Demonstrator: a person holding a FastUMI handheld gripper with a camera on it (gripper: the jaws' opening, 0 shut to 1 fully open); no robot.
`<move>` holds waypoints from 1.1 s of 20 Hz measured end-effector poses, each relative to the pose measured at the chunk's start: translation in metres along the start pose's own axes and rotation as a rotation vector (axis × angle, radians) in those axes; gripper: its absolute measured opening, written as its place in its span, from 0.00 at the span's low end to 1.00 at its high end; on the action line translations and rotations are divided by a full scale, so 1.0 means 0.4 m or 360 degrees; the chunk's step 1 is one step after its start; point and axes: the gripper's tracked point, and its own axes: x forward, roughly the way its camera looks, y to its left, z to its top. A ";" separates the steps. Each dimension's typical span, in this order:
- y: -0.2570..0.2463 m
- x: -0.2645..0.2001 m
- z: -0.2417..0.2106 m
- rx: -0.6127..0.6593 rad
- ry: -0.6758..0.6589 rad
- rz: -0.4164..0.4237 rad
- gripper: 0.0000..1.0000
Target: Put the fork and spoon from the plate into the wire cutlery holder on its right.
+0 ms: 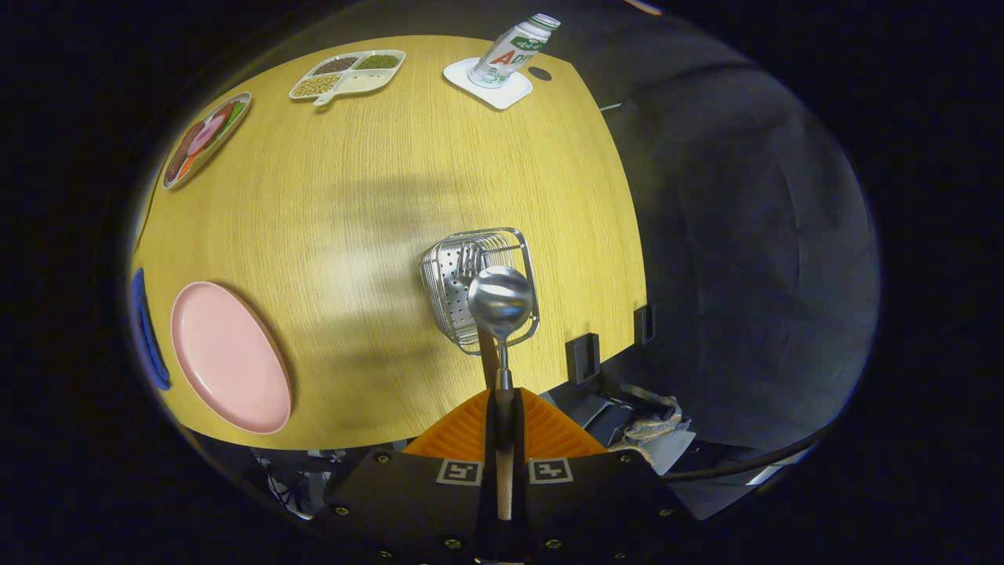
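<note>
The gripper (502, 408) pinches the spoon (500, 302) by its handle, bowl over the wire holder (478, 286); the fork (468, 263) stands inside, the pink plate (227, 357) well left.

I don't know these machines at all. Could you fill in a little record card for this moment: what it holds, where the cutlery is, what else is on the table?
gripper: gripper shut on the spoon's handle
spoon: spoon, bowl over the wire cutlery holder
fork: fork already standing in the holder, tines up
wire cutlery holder: wire cutlery holder, right of the plate
plate: pink plate, bare
table: wooden table
far side: divided snack tray, bottle on a white coaster
</note>
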 end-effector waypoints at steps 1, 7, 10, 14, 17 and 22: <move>0.003 0.000 0.003 0.0000 0.0003 0.0015 0.07; 0.013 -0.020 0.036 0.0006 -0.0059 0.0060 0.42; 0.025 -0.038 0.060 0.0044 -0.0127 0.0105 0.97; 0.024 -0.042 0.062 0.0037 -0.0149 0.0105 0.97; 0.024 -0.044 0.062 0.0046 -0.0163 0.0112 0.97; 0.029 -0.052 0.057 0.0044 -0.0194 0.0113 0.97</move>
